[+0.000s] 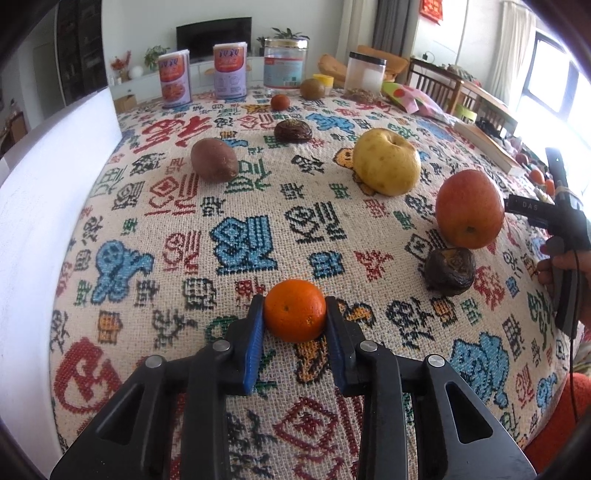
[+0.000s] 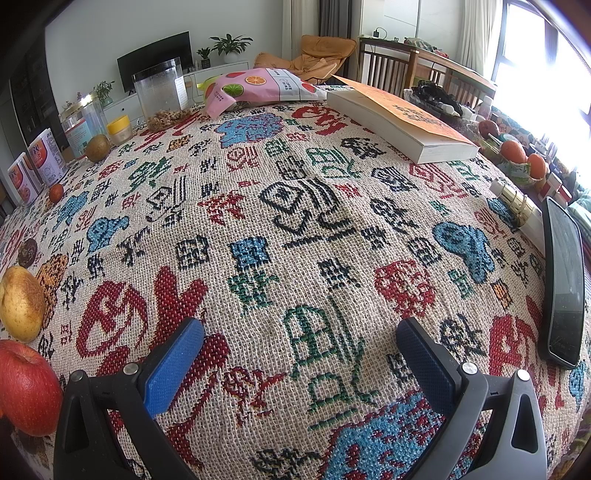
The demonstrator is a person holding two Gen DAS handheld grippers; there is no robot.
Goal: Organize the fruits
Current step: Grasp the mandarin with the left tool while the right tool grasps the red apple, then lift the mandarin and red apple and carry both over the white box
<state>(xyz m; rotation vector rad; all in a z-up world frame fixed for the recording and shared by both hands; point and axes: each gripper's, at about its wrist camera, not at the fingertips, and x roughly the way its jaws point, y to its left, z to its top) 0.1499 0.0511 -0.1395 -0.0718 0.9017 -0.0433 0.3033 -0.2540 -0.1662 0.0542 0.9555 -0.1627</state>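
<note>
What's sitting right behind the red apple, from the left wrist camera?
Behind the red apple sits the yellow apple, apart from it on the tablecloth. The cloth directly behind the red apple is hidden by it.

Bright window [image 2: 535, 48], white wall [image 2: 92, 33], wooden chairs [image 2: 388, 66].

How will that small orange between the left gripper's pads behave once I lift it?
The orange is round, so it would probably roll across the woven tablecloth if released. The left gripper pinches only its sides, so it may slip or pivot. The peel looks firm and intact; moderate squeeze seems safe.
</note>
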